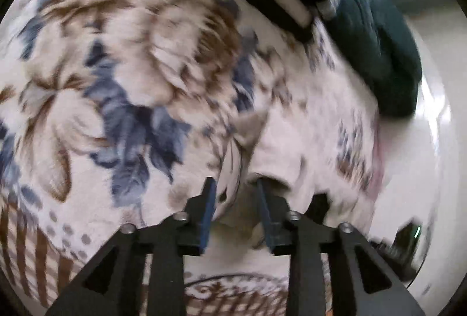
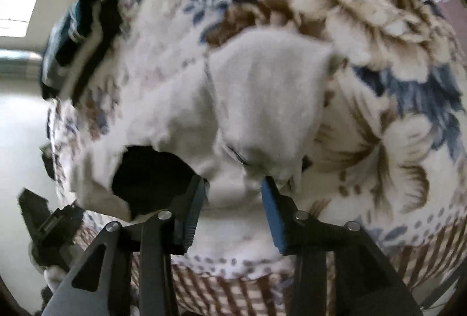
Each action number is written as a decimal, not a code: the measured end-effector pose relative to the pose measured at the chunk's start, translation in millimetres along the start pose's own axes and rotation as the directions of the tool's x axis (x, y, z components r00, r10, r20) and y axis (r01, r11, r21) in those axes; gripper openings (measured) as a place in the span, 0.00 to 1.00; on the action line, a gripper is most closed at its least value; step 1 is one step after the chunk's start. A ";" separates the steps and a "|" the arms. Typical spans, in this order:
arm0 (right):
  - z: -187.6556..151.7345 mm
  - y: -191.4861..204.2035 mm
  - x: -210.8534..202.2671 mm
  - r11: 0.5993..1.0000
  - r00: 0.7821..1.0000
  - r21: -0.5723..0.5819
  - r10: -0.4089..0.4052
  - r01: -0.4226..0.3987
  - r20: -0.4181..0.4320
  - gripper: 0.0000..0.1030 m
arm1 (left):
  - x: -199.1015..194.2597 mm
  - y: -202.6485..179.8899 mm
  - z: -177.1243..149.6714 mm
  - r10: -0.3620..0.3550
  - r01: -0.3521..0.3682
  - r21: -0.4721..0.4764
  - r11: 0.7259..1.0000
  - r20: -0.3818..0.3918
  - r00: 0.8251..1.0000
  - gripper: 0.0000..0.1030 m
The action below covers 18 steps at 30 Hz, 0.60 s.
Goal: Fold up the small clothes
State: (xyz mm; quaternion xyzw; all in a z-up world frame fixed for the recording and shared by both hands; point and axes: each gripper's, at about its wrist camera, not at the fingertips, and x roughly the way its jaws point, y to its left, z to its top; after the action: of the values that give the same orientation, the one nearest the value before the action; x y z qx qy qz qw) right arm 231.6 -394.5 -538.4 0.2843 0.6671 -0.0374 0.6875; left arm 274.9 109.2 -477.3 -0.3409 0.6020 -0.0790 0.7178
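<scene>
A small white garment lies on a floral blanket, partly folded over itself. My right gripper has its blue-padded fingers apart, with the garment's near edge bunched between them. In the left wrist view the same white garment lies ahead of my left gripper, whose fingers are apart with cloth between the tips. Both views are blurred by motion. The left gripper's black body shows at the lower left of the right wrist view.
The floral blanket covers the work surface. A pile of dark teal and black-and-white clothes sits at the far edge; it also shows in the right wrist view. White floor lies past the edge.
</scene>
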 end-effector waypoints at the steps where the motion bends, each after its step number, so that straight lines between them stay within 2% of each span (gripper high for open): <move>1: -0.3 -0.1 -9.6 1.000 1.000 0.013 0.008 -0.009 0.027 0.42 | -5.2 1.7 3.6 -0.009 0.009 -0.033 0.999 0.019 1.000 0.32; 2: 0.8 -0.3 -18.6 1.000 0.998 0.025 0.009 -0.011 0.059 0.43 | -9.8 0.7 8.1 -0.014 0.016 -0.055 0.998 0.042 0.999 0.35; 4: 8.4 -4.2 -33.2 0.998 0.991 0.057 -0.040 0.033 0.129 0.57 | -8.3 -3.2 15.3 -0.040 0.043 -0.050 0.998 0.056 0.998 0.53; 5: 13.2 -8.2 -34.9 0.996 0.987 0.074 -0.054 0.043 0.152 0.66 | -2.5 -9.0 19.4 -0.039 0.041 -0.034 0.999 0.051 0.998 0.53; 6: 19.6 -13.2 -33.9 0.995 0.986 0.092 -0.062 0.048 0.157 0.68 | 7.4 -15.9 22.7 -0.049 0.050 -0.009 0.999 0.028 0.998 0.53; 9: 43.2 -34.6 -13.4 0.984 0.992 0.177 -0.038 0.017 0.117 0.68 | 39.1 -35.0 29.7 0.006 -0.002 0.082 0.997 -0.047 0.999 0.53; 10: 47.6 -41.5 -5.0 0.977 0.995 0.213 0.009 -0.030 0.099 0.66 | 46.5 -39.9 28.9 0.039 -0.033 0.121 0.992 -0.047 0.998 0.44; 11: 50.0 -46.9 0.8 0.966 0.993 0.245 0.060 -0.083 0.101 0.48 | 53.4 -44.3 27.4 0.080 -0.074 0.161 0.984 -0.031 0.996 0.29; 12: 49.9 -50.1 0.6 0.955 0.990 0.276 0.078 -0.109 0.120 0.09 | 59.2 -46.7 27.1 0.111 -0.105 0.205 0.973 -0.016 0.994 0.07; 14: 49.5 -49.2 -3.6 0.954 0.985 0.280 0.069 -0.111 0.156 0.08 | 69.7 -46.0 29.1 0.171 -0.165 0.268 0.949 0.000 0.985 0.07; 16: 50.6 -49.7 -0.7 0.960 0.988 0.275 0.011 -0.054 0.155 0.08 | 86.3 -38.7 37.2 0.213 -0.203 0.293 0.934 -0.001 0.977 0.07; 18: 52.2 -58.1 14.5 0.954 0.992 0.300 -0.020 -0.018 0.122 0.08 | 100.0 -30.0 45.8 0.208 -0.194 0.282 0.940 -0.022 0.978 0.08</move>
State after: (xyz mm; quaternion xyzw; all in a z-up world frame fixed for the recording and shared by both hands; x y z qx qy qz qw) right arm 254.9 -461.2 -574.5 0.3825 0.6099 -0.1562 0.6762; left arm 352.1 52.3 -538.9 -0.1712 0.6348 -0.0979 0.7470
